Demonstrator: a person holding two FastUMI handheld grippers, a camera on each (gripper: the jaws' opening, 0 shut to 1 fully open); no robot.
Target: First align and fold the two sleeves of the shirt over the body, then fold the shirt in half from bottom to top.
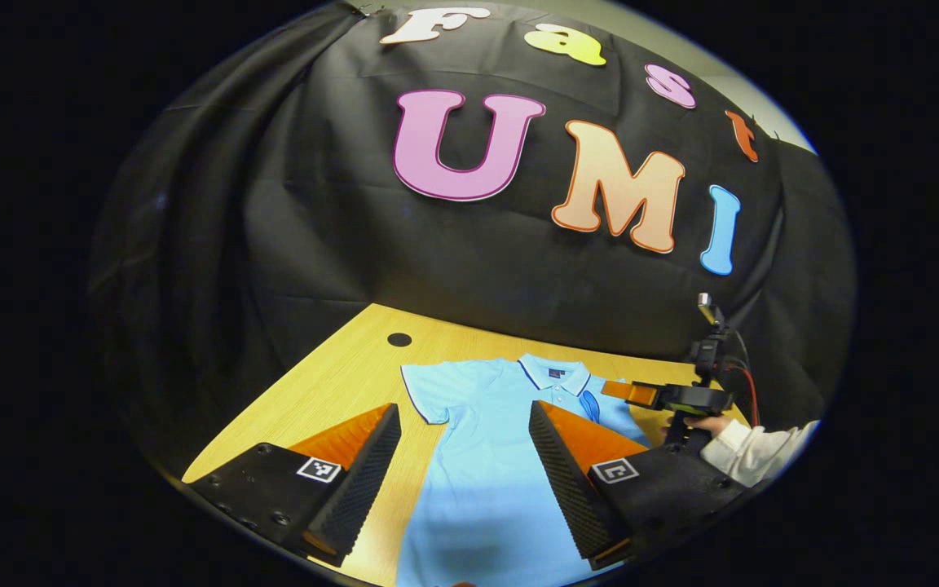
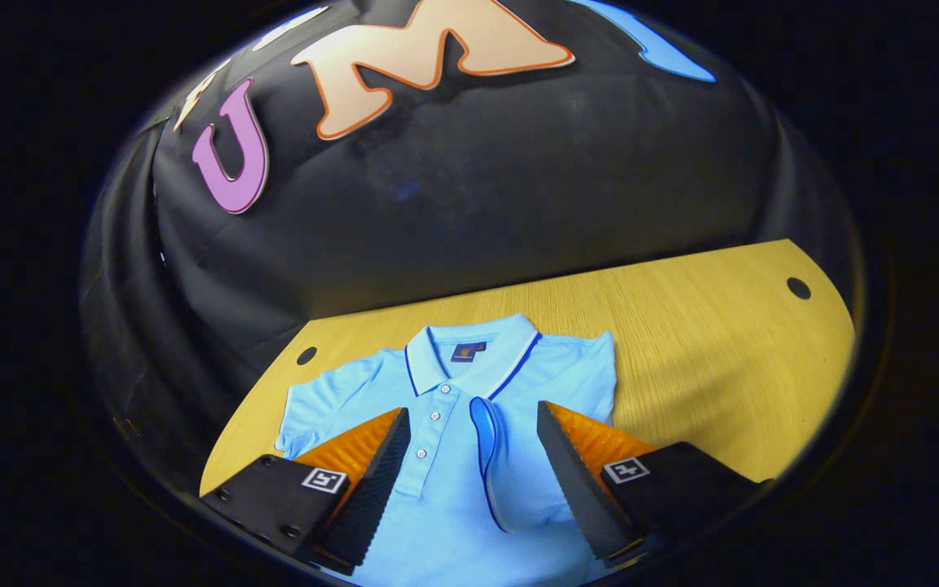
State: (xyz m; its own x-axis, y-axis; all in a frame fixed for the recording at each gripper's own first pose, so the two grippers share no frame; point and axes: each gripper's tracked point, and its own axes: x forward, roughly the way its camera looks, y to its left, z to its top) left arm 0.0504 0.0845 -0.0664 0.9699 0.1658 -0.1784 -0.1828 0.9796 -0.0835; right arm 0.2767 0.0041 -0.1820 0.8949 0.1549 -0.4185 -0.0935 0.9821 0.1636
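- left gripper (image 1: pixel 465 444) hovers above the lower body of the shirt (image 1: pixel 486 489), fingers spread wide with nothing between them.
- in the left gripper view the light blue shirt lies flat on the desk (image 1: pixel 339 383), collar toward the wall; its sleeve (image 1: pixel 429 395) on the left of that view is spread out to the side.
- farther right in that view a hand (image 1: pixel 702 425) with a pale sleeve cuff holds the right gripper (image 1: pixel 618 390) near the shirt's collar.
- right gripper (image 2: pixel 473 448) is wide open over the shirt's chest, gripping nothing; the other sleeve (image 2: pixel 492 465) is folded over the body, lying between the fingers.
- wooden desk has a dark round hole (image 2: pixel 798 288) near its far right corner; black cloth wall (image 2: pixel 478 204) behind.
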